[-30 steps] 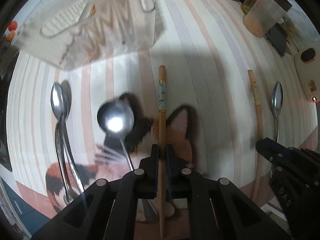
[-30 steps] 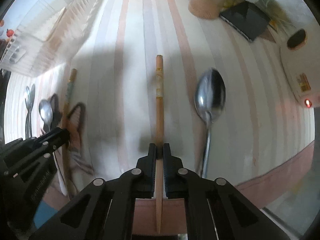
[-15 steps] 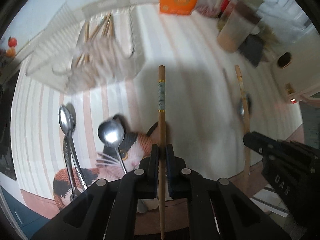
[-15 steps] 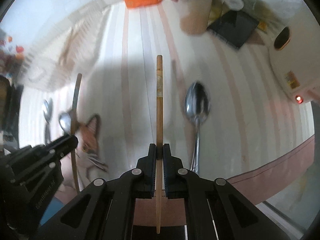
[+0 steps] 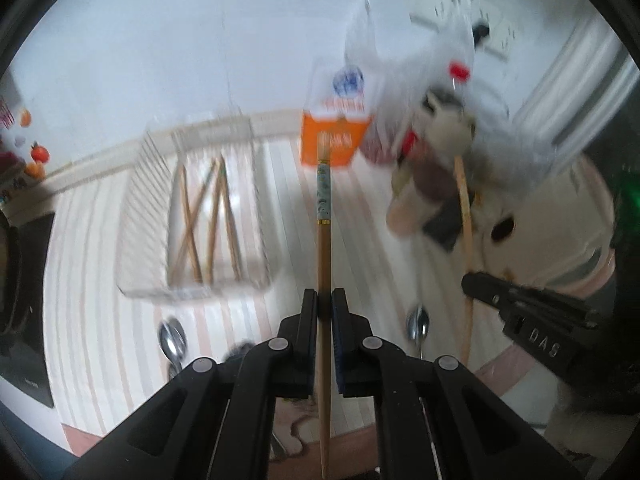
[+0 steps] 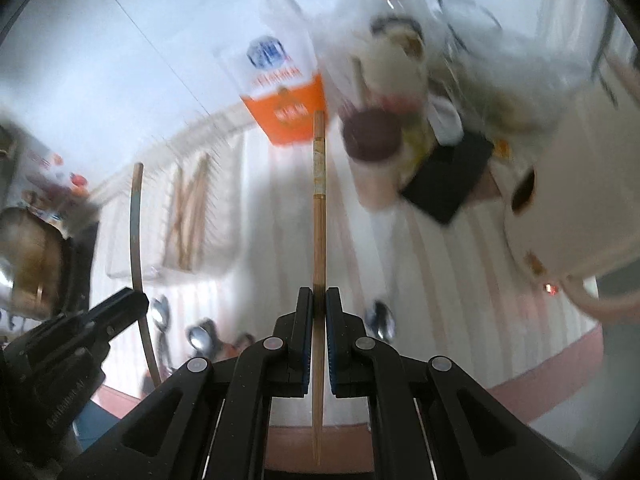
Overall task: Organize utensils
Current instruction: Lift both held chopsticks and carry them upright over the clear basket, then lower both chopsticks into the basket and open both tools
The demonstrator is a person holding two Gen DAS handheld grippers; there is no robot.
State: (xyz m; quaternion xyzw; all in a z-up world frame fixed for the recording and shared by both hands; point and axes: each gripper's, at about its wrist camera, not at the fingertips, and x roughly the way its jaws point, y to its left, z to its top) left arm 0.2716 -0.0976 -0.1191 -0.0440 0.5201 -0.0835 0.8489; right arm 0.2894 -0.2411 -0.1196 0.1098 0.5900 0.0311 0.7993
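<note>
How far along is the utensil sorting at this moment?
Partly done. Several chopsticks already lie in the clear tray. In hand: the left gripper and right gripper are each shut on one chopstick, lifted above the table. Left: at least three spoons lie on the striped cloth.

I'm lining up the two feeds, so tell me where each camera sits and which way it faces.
Left wrist view: on the left tongs, looking along their chopstick over the striped table to the clear tray of chopsticks and the orange box; the right tongs show at right.
Right wrist view: on the right tongs, facing the same way along their own chopstick; the left tongs show at left.
Shared: orange box, tray, both tongs.
</note>
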